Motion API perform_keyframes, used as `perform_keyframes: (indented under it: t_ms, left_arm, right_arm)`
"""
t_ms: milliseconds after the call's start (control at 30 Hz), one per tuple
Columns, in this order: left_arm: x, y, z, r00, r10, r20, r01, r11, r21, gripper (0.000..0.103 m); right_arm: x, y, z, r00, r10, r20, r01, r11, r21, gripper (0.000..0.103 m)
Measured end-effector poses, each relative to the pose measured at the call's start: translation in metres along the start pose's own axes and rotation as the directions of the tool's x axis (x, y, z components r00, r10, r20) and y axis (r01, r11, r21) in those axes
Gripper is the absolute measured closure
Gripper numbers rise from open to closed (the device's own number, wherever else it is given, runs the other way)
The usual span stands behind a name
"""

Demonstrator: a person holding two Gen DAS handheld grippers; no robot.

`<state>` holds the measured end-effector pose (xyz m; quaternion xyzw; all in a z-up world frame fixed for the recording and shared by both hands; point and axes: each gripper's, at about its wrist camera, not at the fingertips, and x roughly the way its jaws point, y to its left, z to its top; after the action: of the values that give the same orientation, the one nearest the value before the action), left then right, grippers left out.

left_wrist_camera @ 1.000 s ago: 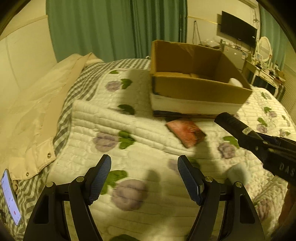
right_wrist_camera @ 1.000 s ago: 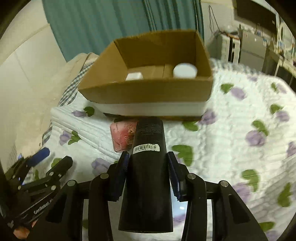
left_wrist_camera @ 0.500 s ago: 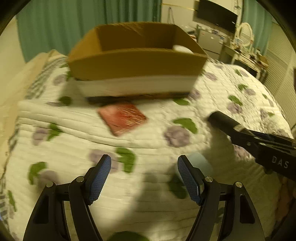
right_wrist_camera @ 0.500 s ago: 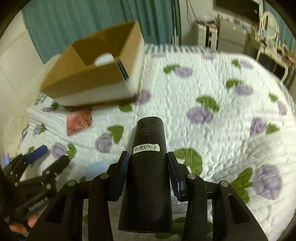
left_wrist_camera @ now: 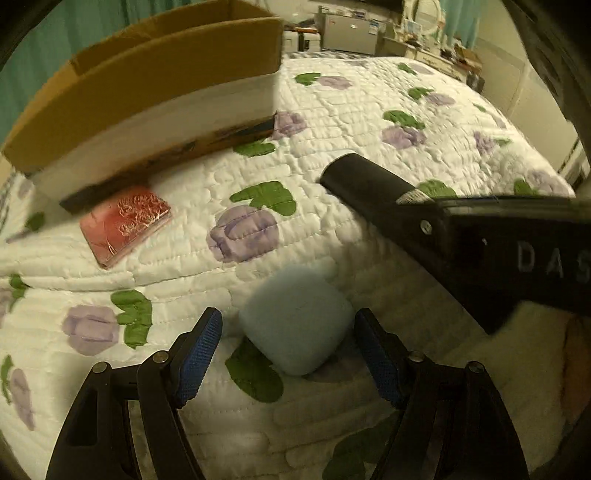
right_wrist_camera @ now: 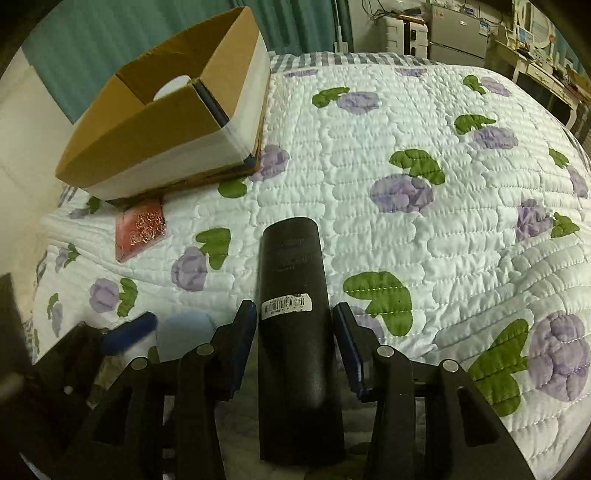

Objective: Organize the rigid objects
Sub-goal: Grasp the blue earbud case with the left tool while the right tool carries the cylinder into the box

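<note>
My left gripper (left_wrist_camera: 288, 343) is open, its blue-padded jaws on either side of a pale blue rounded case (left_wrist_camera: 297, 319) lying on the quilt. My right gripper (right_wrist_camera: 295, 332) holds a black cylinder (right_wrist_camera: 291, 295) with a barcode label between its jaws; small gaps show at both pads, so its grip is unclear. The cylinder (left_wrist_camera: 369, 182) also crosses the right side of the left wrist view. A red embossed flat box (left_wrist_camera: 123, 223) lies in front of an open cardboard box (right_wrist_camera: 162, 122) that holds a white round object (right_wrist_camera: 171, 86).
The floral quilted bed (right_wrist_camera: 424, 147) spreads out to the right. Green curtains (right_wrist_camera: 110, 40) hang behind the box. White appliances and a dresser (right_wrist_camera: 458, 33) stand beyond the bed's far edge.
Both grippers swung right, away from the cardboard box. The left gripper came down around the pale blue case. The right gripper's jaws look slightly wider around the cylinder.
</note>
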<state>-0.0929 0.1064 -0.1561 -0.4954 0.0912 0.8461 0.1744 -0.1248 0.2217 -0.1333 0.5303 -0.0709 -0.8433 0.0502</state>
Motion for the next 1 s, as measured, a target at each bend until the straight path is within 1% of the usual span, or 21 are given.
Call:
perform_keyframes:
  t_ms: [33,67,100,133,267,367,500,600,767,867,1000]
  left_arm:
    - [-0.001,0.002,0.0,1.0,0.001,0.003,-0.001,1.0,-0.01,0.04]
    - [-0.002,0.004,0.001,1.0,0.015,0.005,-0.014,1.0,-0.014,0.044]
    - [-0.003,0.005,0.001,1.0,0.02,0.01,-0.02,1.0,-0.021,0.044]
    - [-0.005,0.005,0.001,1.0,0.019,0.014,-0.019,1.0,-0.025,0.044]
    - [-0.02,0.014,0.002,0.996,0.066,0.059,-0.064,0.997,-0.045,0.045]
    - [-0.035,0.024,0.003,0.99,0.103,0.098,-0.095,0.992,-0.083,0.045]
    - [-0.06,0.043,0.011,0.975,0.16,0.153,-0.136,0.979,-0.154,0.044]
    - [-0.082,0.054,0.017,0.961,0.191,0.198,-0.154,0.97,-0.186,0.044]
    - [-0.126,0.073,0.03,0.93,0.247,0.273,-0.191,0.958,-0.215,0.045]
    - [-0.147,0.081,0.047,0.907,0.279,0.315,-0.213,0.95,-0.229,0.044]
    - [-0.162,0.091,0.072,0.885,0.306,0.352,-0.231,0.943,-0.239,0.044]
  right_arm:
    - [0.001,0.0,0.0,1.0,-0.008,-0.004,0.008,1.0,-0.002,0.059]
    - [0.002,0.001,0.0,1.0,-0.017,-0.006,0.017,1.0,-0.008,0.059]
    - [0.002,0.002,-0.001,1.0,-0.021,-0.006,0.021,1.0,-0.016,0.063]
    - [0.0,0.004,-0.002,1.0,-0.022,0.003,0.022,0.999,-0.028,0.063]
    - [-0.007,0.008,-0.003,0.999,-0.02,0.044,0.022,0.998,-0.052,0.063]
    - [-0.021,0.017,-0.007,0.994,-0.016,0.104,0.025,0.996,-0.089,0.063]
    - [-0.047,0.03,-0.009,0.982,-0.001,0.191,0.025,0.992,-0.124,0.063]
    - [-0.067,0.037,-0.006,0.971,0.013,0.24,0.019,0.991,-0.134,0.063]
    - [-0.11,0.053,0.005,0.942,0.041,0.333,0.014,0.987,-0.159,0.063]
    - [-0.132,0.065,0.02,0.922,0.061,0.383,0.013,0.982,-0.187,0.063]
    - [-0.153,0.082,0.049,0.895,0.096,0.437,0.007,0.974,-0.228,0.063]
